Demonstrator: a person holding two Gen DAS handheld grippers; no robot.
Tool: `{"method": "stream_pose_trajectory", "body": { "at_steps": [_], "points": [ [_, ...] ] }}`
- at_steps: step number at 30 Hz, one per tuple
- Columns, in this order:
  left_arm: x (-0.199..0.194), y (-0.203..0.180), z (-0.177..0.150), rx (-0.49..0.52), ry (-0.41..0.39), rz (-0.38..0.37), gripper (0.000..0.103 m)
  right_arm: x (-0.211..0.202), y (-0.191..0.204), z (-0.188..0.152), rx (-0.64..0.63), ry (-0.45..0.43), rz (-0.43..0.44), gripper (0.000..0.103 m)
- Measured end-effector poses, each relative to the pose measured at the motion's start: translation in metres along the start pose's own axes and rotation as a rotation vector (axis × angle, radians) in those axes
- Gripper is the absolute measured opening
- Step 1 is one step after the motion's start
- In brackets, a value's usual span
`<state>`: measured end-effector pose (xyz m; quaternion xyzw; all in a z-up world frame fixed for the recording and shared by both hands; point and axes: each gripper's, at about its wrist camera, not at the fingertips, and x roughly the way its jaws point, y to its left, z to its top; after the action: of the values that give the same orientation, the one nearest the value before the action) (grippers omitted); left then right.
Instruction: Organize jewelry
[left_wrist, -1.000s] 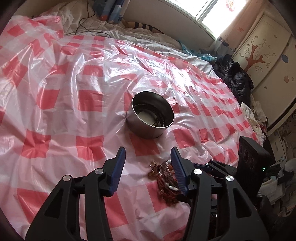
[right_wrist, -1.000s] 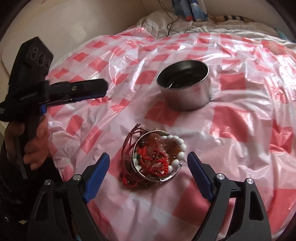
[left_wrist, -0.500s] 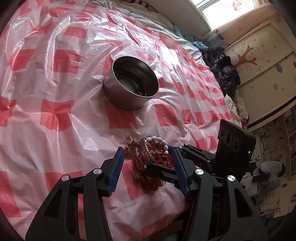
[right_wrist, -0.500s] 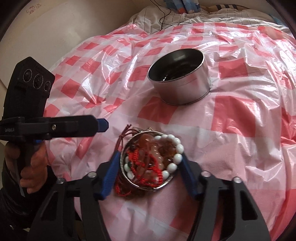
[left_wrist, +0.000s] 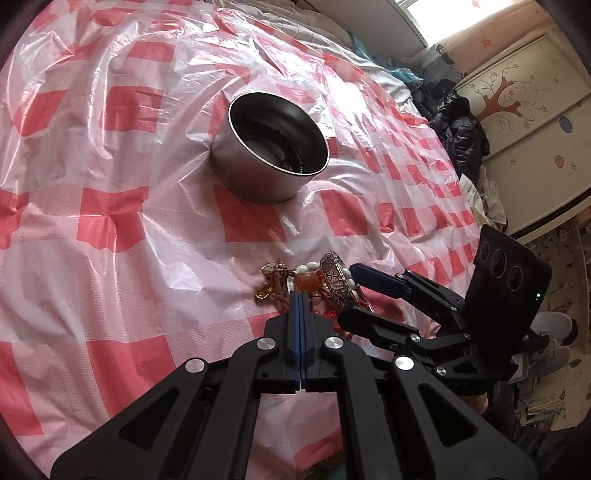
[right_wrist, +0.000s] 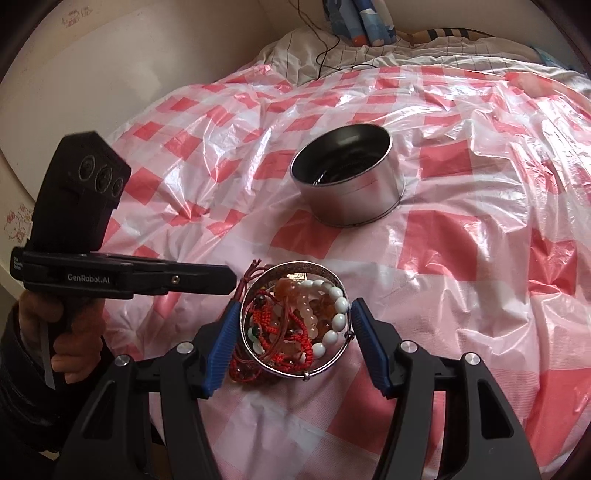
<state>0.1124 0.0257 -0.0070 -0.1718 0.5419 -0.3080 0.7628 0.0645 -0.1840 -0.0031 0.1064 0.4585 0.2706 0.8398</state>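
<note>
On a bed (right_wrist: 480, 155) draped in a red-and-white checked plastic sheet (left_wrist: 110, 206), we see a tangle of jewelry (right_wrist: 295, 325) — white beads, amber beads, red cords — piled inside a metal bangle (right_wrist: 291, 266) near the front edge. The right gripper (right_wrist: 291, 332) brackets that bangle, its blue pads on either side; the left pad touches the rim, while we cannot tell whether the right pad touches or stands just clear. The left gripper (left_wrist: 300, 295) has its two fingers pressed flat together, tips at the edge of the heap; whether a cord is caught between them is hidden from us by the fingers themselves. A round steel tin (left_wrist: 271, 147) sits farther back on the sheet, well apart from the pile; something dark lies in its bottom, too shadowed to identify. In the right wrist view a hand (right_wrist: 70, 332) grips the left tool's handle, its sleeve cut off by the frame. A painted cabinet (left_wrist: 517, 107) and dark clothing (left_wrist: 458, 125) crowd the far side.
</note>
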Motion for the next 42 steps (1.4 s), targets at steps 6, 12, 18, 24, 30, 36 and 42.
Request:
{"method": "stream_pose_trajectory", "body": {
  "at_steps": [6,12,18,24,30,36,42],
  "points": [
    [-0.011,-0.003,0.004,0.016,-0.028,-0.027,0.000,-0.013,-0.015,0.003,0.091,-0.049,0.053,0.060],
    [0.009,0.003,0.002,-0.025,0.041,-0.049,0.008,-0.015,-0.016,0.003,0.098,-0.054,0.058,0.060],
    [0.016,-0.003,0.004,-0.001,0.027,0.008,0.006,-0.015,-0.016,0.003,0.097,-0.054,0.056,0.060],
    [0.005,-0.003,0.005,0.012,-0.008,0.001,0.000,-0.017,-0.018,0.003,0.105,-0.063,0.055,0.060],
    [-0.002,0.001,0.008,0.009,-0.010,0.008,0.000,-0.017,-0.018,0.003,0.109,-0.061,0.054,0.060],
    [0.007,0.011,0.010,-0.039,-0.004,0.053,0.037,-0.016,-0.018,0.003,0.109,-0.056,0.055,0.060],
    [0.023,0.002,0.008,0.002,0.022,0.059,0.019,-0.016,-0.019,0.003,0.109,-0.056,0.054,0.060]
  ]
}}
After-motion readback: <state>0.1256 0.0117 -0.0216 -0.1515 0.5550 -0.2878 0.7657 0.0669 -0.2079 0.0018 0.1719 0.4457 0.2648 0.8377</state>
